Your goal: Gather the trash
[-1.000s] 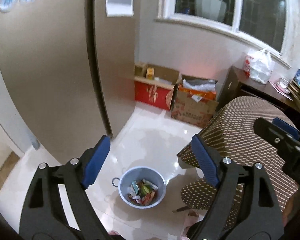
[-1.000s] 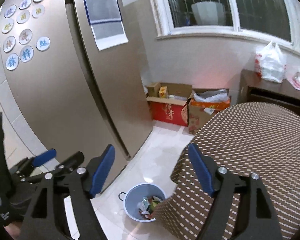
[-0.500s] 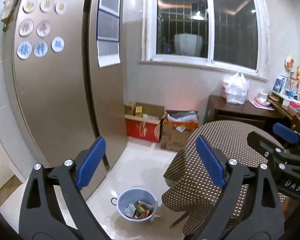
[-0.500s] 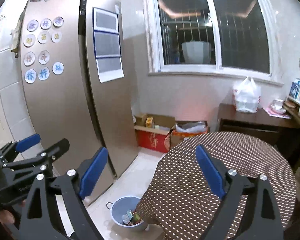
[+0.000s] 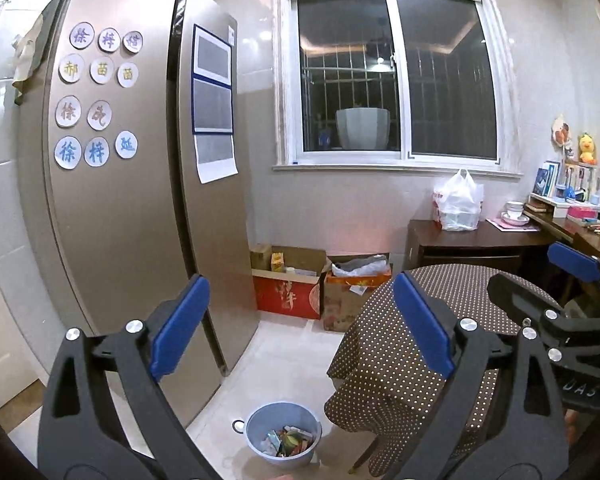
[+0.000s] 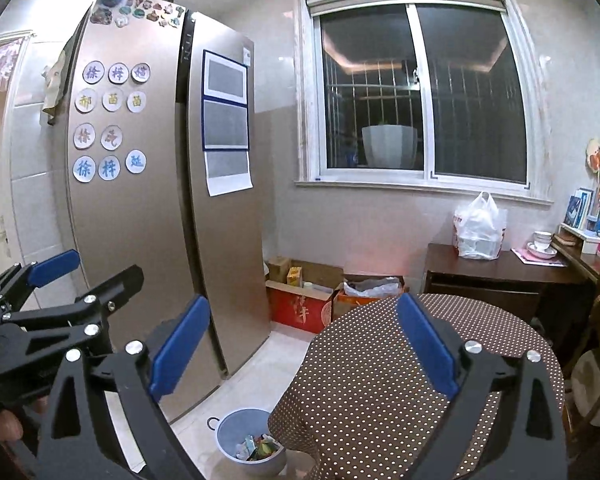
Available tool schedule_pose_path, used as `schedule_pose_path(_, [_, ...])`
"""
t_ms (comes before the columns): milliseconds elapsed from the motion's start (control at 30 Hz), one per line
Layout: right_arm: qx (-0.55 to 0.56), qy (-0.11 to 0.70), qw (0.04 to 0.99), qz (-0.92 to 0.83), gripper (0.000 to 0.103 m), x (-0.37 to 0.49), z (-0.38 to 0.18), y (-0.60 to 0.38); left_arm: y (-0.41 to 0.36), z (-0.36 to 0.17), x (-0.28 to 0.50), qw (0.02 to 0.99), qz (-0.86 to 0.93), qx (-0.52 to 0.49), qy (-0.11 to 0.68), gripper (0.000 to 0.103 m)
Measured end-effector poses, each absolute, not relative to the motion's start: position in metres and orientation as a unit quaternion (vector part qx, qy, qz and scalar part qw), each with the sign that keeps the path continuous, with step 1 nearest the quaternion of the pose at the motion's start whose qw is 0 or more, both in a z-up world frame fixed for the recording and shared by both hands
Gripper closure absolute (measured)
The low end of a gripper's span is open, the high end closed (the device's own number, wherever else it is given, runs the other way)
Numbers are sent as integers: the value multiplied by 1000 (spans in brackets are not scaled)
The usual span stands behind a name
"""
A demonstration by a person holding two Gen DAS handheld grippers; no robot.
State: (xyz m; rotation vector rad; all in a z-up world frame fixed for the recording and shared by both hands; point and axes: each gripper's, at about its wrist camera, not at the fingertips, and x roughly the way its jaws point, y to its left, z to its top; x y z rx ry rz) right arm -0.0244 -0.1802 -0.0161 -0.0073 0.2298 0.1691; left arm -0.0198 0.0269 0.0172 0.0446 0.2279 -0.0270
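**A:** ok so left to right. Fridge [image 5: 112, 200] took up the whole left side w/ round magnets on the door. Left tool [image 5: 300, 328] was held up high, jaws wide apart, nothing between the blue pads [image 5: 180, 326]. Right tool [image 6: 302, 346] same deal, spread open and empty. Down on the floor betw the fridge and the counter [image 5: 412, 364] sat the blue bin [image 5: 284, 438] w/ wrappers and scraps already in it.

**B:** so which step was that, imo?

**A:** looked like the tail end, or a gap betw pickups. Trash was in the bin, both tools empty and raised, pointing at the room rather than at anything. Only a guess tho.

**B:** next move?

**A:** prob scan for leftovers. If any turned up, tool would need to come way down to floor or counter level and line the pads up either side of the piece.

**B:** anything you couldn't see?

**A:** plenty. Polka-dot cloth covered the counter, so under it was hidden, and in the right view the cloth edge cut off part of the bin. Floor right below the tools was blocked by the tool bodies. Couldn't ID single items in the bin, too small. Cardboard boxes [image 5: 290, 284] by the wall and a white plastic bag [image 5: 458, 204] on the dark cabinet further right, no idea if those counted as trash.
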Motion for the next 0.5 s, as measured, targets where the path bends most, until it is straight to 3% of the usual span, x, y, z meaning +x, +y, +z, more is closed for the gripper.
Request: schedule_pose_path(500, [-3, 91, 992, 86, 9, -36, -9, -185, 31, 20, -33, 996, -1, 11, 88, 12])
